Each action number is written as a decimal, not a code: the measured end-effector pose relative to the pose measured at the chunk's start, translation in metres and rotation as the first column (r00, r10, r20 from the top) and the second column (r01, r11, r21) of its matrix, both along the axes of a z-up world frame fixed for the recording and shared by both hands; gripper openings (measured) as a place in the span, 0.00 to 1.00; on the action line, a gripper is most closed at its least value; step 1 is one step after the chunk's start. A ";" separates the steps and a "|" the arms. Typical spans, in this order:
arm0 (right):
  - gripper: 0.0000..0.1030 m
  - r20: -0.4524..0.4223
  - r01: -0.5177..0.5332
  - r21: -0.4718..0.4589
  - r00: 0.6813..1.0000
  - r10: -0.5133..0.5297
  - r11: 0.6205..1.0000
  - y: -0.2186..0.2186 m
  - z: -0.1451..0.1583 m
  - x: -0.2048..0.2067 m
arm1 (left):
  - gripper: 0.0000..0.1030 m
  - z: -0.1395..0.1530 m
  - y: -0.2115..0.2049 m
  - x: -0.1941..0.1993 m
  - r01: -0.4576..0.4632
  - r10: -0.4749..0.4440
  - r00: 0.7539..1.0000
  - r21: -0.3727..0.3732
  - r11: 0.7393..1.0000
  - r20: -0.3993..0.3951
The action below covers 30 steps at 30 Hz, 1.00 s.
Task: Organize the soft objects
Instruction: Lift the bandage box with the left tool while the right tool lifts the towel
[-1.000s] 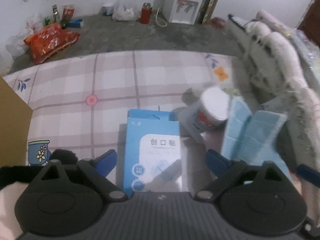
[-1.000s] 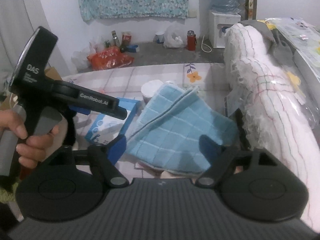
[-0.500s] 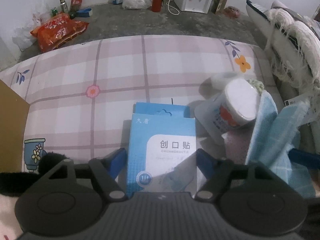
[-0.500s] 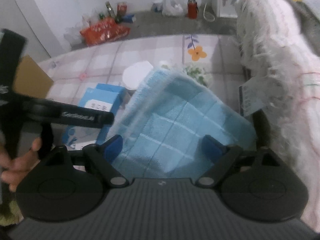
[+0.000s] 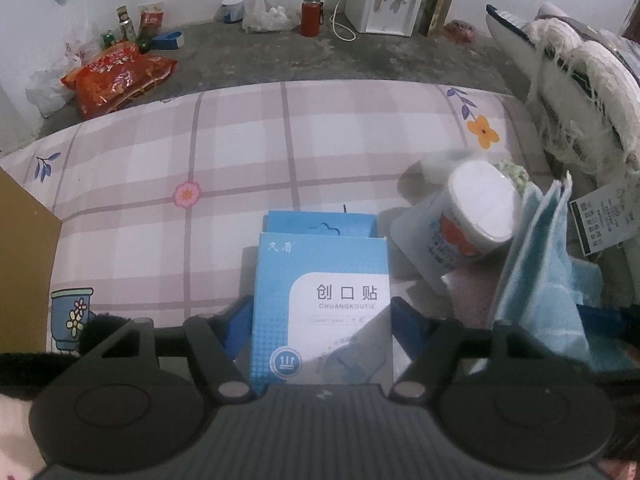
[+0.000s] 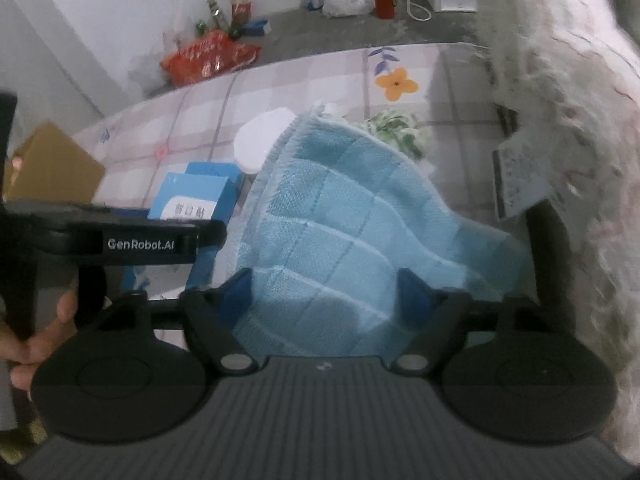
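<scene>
A plaid bedsheet (image 5: pixel 224 152) with flower prints covers the bed that fills both views, and a fringed white blanket (image 6: pixel 560 128) is heaped along its right side. On the sheet lies a light blue checked towel (image 6: pixel 340 216), bunched and partly lifted. The right gripper (image 6: pixel 324 292) is set over the towel's near edge, its blue fingertips (image 6: pixel 236 290) on either side of the cloth; its jaws have just been closing, but whether the pads press the cloth cannot be told. Left of the towel stands a blue box of adhesive bandages (image 5: pixel 320 296). The left gripper (image 5: pixel 320 320) straddles this box with both pads against its sides, its jaws having just been closing. Between box and towel a white-lidded round tub (image 5: pixel 476 208) lies tilted. A hand (image 6: pixel 36 344) holds the left gripper's handle.
</scene>
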State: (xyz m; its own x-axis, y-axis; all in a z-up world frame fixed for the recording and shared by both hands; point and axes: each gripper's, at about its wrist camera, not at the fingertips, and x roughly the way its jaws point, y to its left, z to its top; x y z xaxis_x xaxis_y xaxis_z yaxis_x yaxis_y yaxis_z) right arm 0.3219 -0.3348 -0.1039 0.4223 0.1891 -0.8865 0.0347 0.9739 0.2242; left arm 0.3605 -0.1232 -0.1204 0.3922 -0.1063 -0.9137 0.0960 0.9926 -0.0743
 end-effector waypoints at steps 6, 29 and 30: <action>0.41 0.009 0.093 0.113 0.996 -0.094 0.989 -0.027 0.001 -0.011 | 0.70 0.000 -0.001 0.000 -0.006 0.006 1.000 0.001 1.000 0.002; 0.13 0.378 0.102 -0.001 0.921 -0.094 0.995 0.003 0.107 -0.100 | 0.70 0.085 0.006 -0.055 0.019 -0.009 0.991 -0.073 0.997 0.135; 0.13 0.385 0.109 0.002 0.918 -0.101 0.994 0.005 0.112 -0.104 | 0.70 0.090 0.007 -0.060 0.019 -0.008 0.989 -0.078 0.997 0.145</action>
State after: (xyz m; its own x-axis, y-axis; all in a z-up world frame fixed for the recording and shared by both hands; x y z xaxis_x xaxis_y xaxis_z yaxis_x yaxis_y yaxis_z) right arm 0.2180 -0.3302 0.0077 0.7471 0.1101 -0.6555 0.0519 0.9735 0.2226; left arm 0.3009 -0.1160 -0.0306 0.5172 -0.1817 -0.8363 0.1245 0.9828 -0.1366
